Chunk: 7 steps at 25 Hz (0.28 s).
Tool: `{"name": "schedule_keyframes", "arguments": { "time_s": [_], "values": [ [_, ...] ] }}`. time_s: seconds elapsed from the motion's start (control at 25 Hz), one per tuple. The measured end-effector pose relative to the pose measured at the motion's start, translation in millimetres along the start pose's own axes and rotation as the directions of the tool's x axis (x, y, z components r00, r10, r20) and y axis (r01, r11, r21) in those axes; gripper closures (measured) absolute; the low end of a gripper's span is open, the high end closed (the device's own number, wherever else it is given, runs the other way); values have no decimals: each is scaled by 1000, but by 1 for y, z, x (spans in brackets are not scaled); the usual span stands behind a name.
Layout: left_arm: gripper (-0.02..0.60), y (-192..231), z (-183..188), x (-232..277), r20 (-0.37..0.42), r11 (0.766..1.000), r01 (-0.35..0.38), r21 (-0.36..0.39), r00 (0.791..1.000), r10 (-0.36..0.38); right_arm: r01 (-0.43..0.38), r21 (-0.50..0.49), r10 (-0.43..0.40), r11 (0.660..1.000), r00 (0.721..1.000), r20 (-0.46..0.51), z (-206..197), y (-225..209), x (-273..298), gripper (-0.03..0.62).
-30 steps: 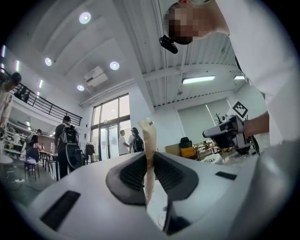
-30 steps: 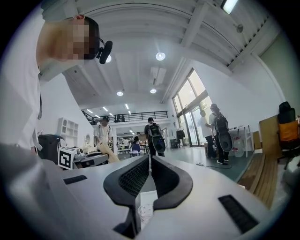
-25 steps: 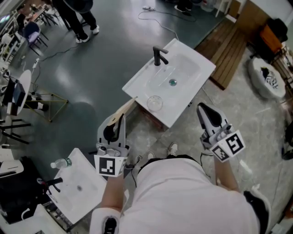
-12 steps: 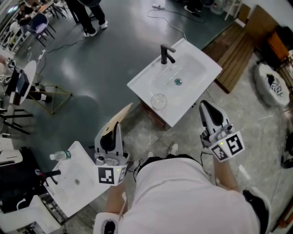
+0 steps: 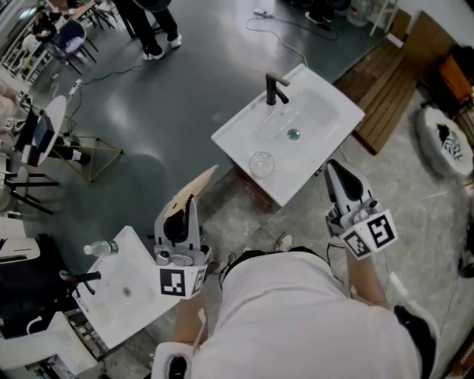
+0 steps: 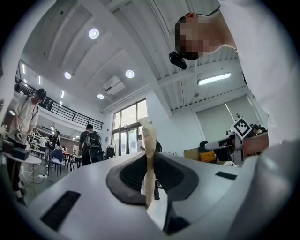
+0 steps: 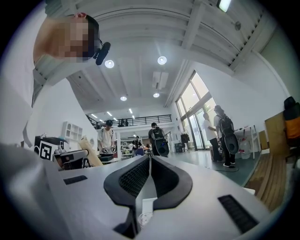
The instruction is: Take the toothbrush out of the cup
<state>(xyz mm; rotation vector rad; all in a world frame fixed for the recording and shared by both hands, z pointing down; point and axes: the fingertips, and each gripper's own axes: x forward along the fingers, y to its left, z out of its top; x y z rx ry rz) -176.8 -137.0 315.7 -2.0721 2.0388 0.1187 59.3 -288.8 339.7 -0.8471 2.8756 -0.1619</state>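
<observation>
A clear glass cup [image 5: 261, 163] stands on the near edge of a white sink [image 5: 329, 111] with a black tap [image 5: 275, 87]. I see nothing in the cup. My left gripper [image 5: 190, 200] hovers to the lower left of the sink, away from the cup, shut on a flat pale beige toothbrush [image 5: 201, 183]. In the left gripper view the toothbrush [image 6: 149, 140] stands upright, pinched between the jaws of that gripper [image 6: 149, 159]. My right gripper [image 5: 331, 170] hangs at the sink's near right side. Its jaws [image 7: 150, 159] are shut with nothing between them.
A second white basin [image 5: 141, 292] with a black tap [image 5: 78, 280] and a plastic bottle [image 5: 98, 248] lies at the lower left. A wooden pallet [image 5: 385, 85] lies right of the sink. People [image 5: 152, 22] stand on the grey floor at the top.
My left gripper, with the toothbrush, has drawn a little away from the sink's near left corner. The right gripper has kept still.
</observation>
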Motion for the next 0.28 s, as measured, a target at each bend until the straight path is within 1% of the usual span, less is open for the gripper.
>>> {"name": "schedule_keyframes", "arguments": {
  "time_s": [0.16, 0.28],
  "values": [
    [535, 0, 1, -1, 5, 1000, -2, 8, 1000, 2, -11, -4, 11, 1000, 1000, 2, -1, 2, 0, 553],
    [535, 0, -3, -3, -4, 1000, 0, -8, 1000, 0, -18, -7, 18, 1000, 1000, 2, -3, 4, 0, 553]
  ]
}}
